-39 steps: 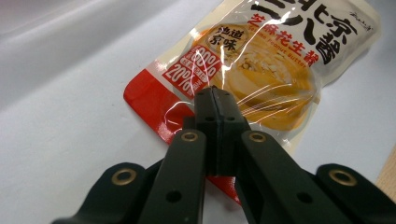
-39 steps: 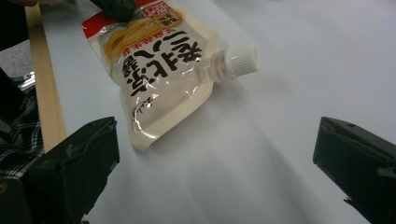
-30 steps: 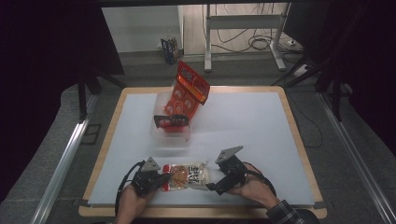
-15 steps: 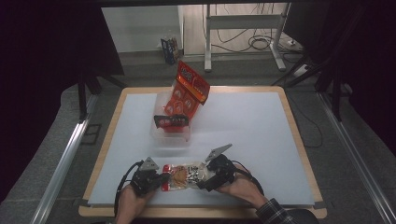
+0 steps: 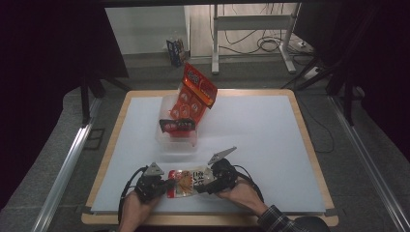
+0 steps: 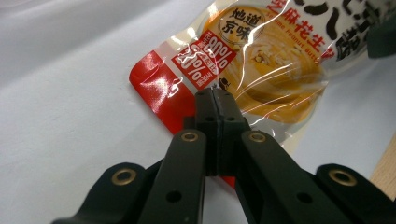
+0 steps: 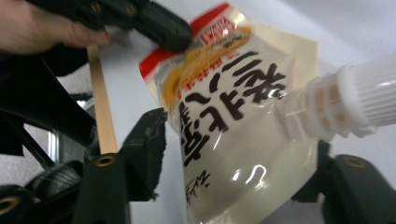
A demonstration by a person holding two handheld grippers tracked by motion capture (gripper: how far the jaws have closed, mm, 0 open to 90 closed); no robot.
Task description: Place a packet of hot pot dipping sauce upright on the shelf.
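Observation:
A spouted sauce pouch (image 5: 187, 180) with a red bottom edge, black lettering and a white screw cap (image 7: 369, 109) lies near the table's front edge. My left gripper (image 5: 169, 183) is shut on the pouch's red bottom edge; the left gripper view shows the pouch (image 6: 261, 70) beyond the closed jaws of the left gripper (image 6: 215, 93). My right gripper (image 5: 205, 182) is at the spout end. In the right gripper view the pouch (image 7: 233, 126) lies between the wide-apart jaws of the right gripper (image 7: 236, 140), which stands open. The left gripper (image 7: 159, 25) shows at the pouch's far end.
A clear plastic bin (image 5: 176, 140) stands mid-table, holding a tall orange snack bag (image 5: 196, 94) and a dark packet (image 5: 178, 124). The white table top has a wooden rim (image 5: 309, 145). Bare white surface stretches to the right of the bin.
My right gripper has moved left onto the spout end of the pouch and tilted. The left gripper and the pouch have stayed put.

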